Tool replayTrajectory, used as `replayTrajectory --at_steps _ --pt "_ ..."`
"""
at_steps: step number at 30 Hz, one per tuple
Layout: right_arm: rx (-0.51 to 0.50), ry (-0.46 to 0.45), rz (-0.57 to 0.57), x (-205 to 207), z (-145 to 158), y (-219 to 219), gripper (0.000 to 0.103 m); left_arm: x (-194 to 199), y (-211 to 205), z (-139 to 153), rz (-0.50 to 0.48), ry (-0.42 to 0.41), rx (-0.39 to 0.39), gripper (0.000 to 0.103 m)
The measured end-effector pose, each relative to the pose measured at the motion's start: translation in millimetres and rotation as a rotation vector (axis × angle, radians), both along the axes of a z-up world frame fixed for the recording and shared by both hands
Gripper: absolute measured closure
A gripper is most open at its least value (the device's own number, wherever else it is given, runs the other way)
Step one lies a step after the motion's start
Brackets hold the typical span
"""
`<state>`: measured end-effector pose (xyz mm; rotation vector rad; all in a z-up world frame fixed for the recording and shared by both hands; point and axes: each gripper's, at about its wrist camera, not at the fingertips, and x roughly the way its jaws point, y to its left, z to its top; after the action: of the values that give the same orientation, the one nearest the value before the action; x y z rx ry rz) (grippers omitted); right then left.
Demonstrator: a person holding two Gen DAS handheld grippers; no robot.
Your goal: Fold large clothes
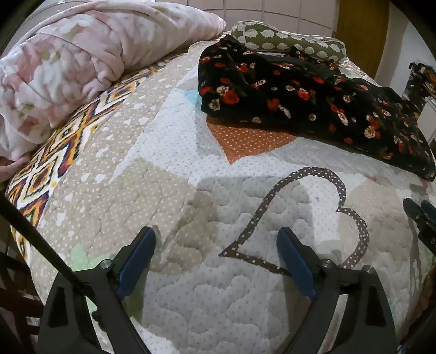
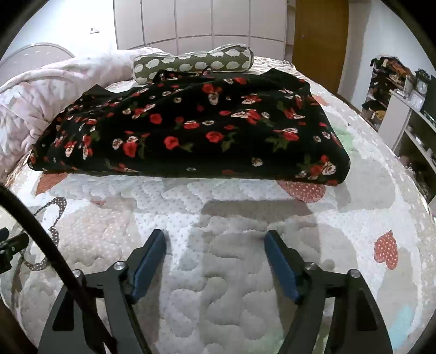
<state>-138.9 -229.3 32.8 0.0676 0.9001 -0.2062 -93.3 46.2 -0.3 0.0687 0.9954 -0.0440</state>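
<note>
Fabric of the black flowered garment (image 2: 190,130) lies in a folded stack across the middle of the right wrist view, on the quilt (image 2: 218,272), its far edge against a spotted bolster (image 2: 190,64). Both the left gripper (image 1: 215,239) and right gripper (image 2: 214,239) hover released and empty over bare quilt below it. The fold looks nearly finished; next likely comes one more fold.

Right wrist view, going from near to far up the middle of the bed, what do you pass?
Right gripper, open and empty → bare quilted bedspread → black floral garment → green bolster pillow → white wardrobe doors.
</note>
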Motion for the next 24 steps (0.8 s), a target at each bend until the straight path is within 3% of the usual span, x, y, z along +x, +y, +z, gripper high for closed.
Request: replayTrajectory --at_steps 17,24 --pt "-0.007 -0.025 -0.016 -0.3 -3.8 0.6 0.014 2.5 -1.2 -7.2 0.009 -0.021 0.007 0.001" --pt "-0.006 -0.026 -0.015 -1.1 -4.2 -0.1 0.014 9.4 -0.9 -6.9 0.019 0.031 0.006 0.000"
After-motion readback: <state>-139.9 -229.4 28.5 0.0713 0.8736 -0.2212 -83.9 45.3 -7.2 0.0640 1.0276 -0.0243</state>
